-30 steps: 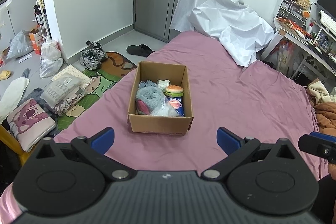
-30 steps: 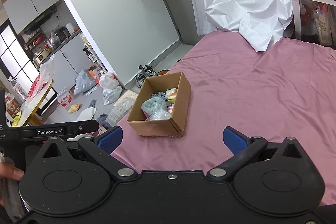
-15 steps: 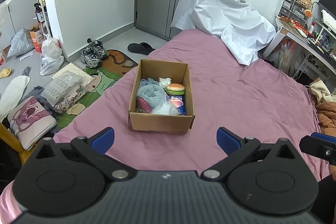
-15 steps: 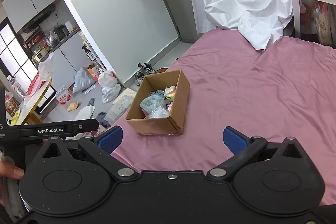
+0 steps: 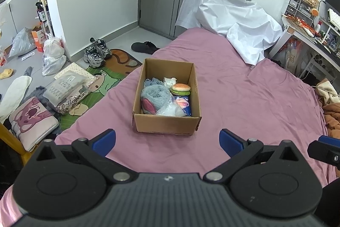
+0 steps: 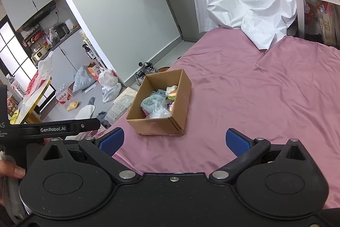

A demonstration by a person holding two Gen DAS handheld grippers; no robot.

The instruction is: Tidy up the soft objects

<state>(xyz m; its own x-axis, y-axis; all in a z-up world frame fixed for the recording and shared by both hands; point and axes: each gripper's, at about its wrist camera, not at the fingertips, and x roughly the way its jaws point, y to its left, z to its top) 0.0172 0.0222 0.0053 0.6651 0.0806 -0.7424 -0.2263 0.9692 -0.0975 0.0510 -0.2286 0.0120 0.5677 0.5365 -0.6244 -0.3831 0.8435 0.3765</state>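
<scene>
An open cardboard box stands on the pink bed; it also shows in the right wrist view. Inside lie a grey fluffy plush, a toy burger, a clear plastic bag, a blue packet and a white scrap. My left gripper is open and empty, just short of the box's near wall. My right gripper is open and empty, near the box's front right corner. The right gripper's tip shows in the left wrist view.
The pink bed sheet spreads to the right. A white sheet covers something at the far end. The floor to the left holds shoes, bags, a cushion and packages. A cluttered desk stands at right.
Both grippers have drawn back and risen slightly; the box looks a little farther and lower in each view. Both stay open and empty.
</scene>
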